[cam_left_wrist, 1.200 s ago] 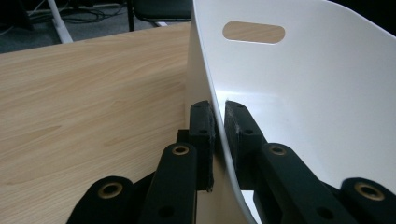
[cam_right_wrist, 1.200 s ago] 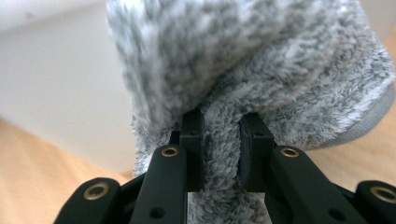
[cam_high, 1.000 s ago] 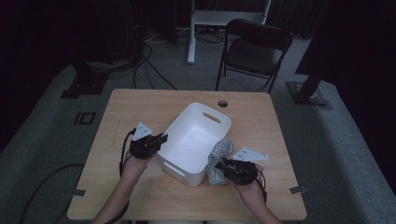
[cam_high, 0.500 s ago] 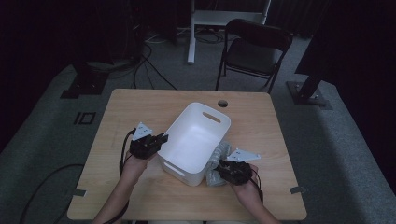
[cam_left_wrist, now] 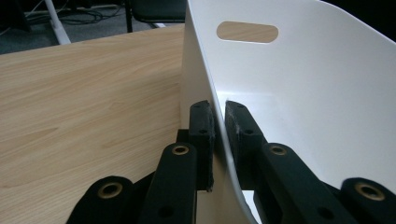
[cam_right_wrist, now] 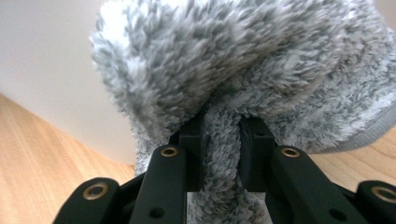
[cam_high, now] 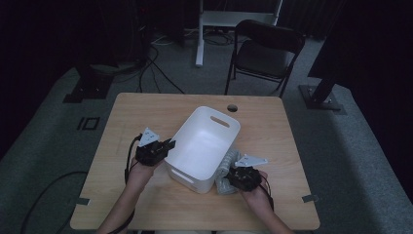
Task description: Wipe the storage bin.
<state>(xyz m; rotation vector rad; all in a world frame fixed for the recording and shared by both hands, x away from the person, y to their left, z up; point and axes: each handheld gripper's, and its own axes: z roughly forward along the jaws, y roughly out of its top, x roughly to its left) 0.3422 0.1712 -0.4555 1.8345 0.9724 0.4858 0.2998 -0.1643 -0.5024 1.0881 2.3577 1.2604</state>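
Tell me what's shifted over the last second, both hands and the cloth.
The right gripper, shut on the fluffy grey cloth, has sunk lower and drawn a little nearer the table's near edge, taking the cloth down beside the white bin. The left gripper stays clamped on the bin's wall, and the bin has not moved.

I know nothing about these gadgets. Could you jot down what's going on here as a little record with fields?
Setting: wooden table, black chair behind it
Main thing: white tub, with nothing in the part of it that shows
Left gripper: fingers pinched on the tub's side wall, one finger inside, one outside
Right gripper: fingers pinched on a fluffy grey towel
Towel's place: on the table, against the tub's outer wall
Who: a person, forearms at the near edge
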